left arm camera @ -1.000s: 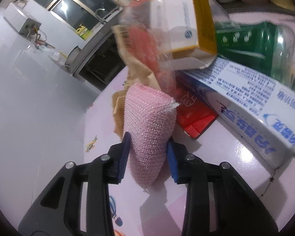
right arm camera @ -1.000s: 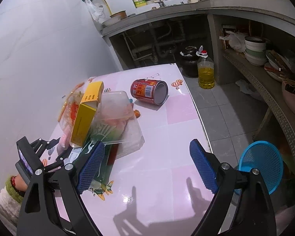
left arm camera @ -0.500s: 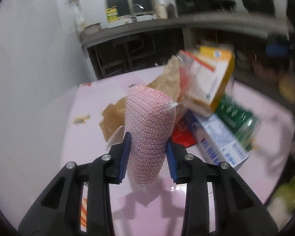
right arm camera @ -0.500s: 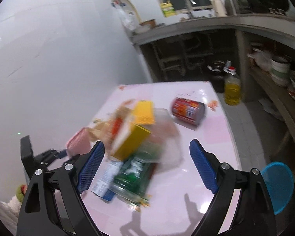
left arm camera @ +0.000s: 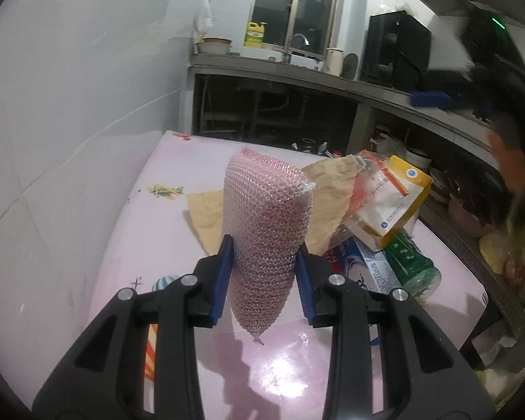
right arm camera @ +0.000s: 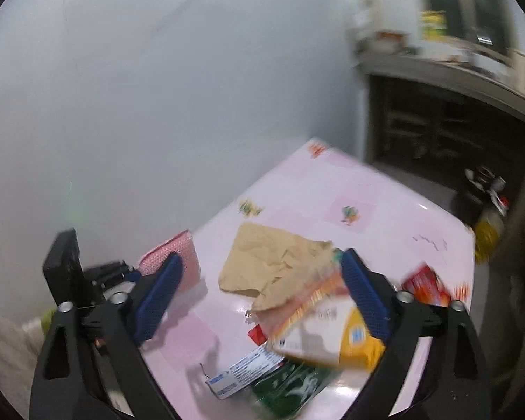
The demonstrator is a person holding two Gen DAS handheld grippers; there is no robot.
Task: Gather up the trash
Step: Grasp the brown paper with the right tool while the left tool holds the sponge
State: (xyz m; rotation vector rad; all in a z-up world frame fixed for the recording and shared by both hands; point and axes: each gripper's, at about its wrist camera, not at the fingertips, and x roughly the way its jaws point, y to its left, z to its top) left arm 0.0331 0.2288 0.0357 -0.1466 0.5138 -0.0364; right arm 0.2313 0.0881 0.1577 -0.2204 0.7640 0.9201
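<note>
My left gripper (left arm camera: 264, 280) is shut on a pink mesh scouring pad (left arm camera: 267, 224) and holds it upright above the pink table (left arm camera: 150, 210). The pad also shows in the right wrist view (right arm camera: 178, 255), at the left by the wall. My right gripper (right arm camera: 262, 297) is open and empty above the trash pile: a brown paper bag (right arm camera: 269, 262), a yellow and white carton (right arm camera: 346, 339), a blue and white box (right arm camera: 245, 374), a green bottle (right arm camera: 290, 388) and a red can (right arm camera: 425, 285). The right wrist view is blurred.
The white tiled wall (left arm camera: 70, 105) runs along the table's left side. A counter with a sink and open shelves (left arm camera: 297, 80) stands behind the table. A bottle of yellow oil (right arm camera: 488, 231) stands on the floor past the table's far corner.
My left gripper has lifted the pad and pulled back from the pile. My right gripper has swung left and down toward the pile, still open.
</note>
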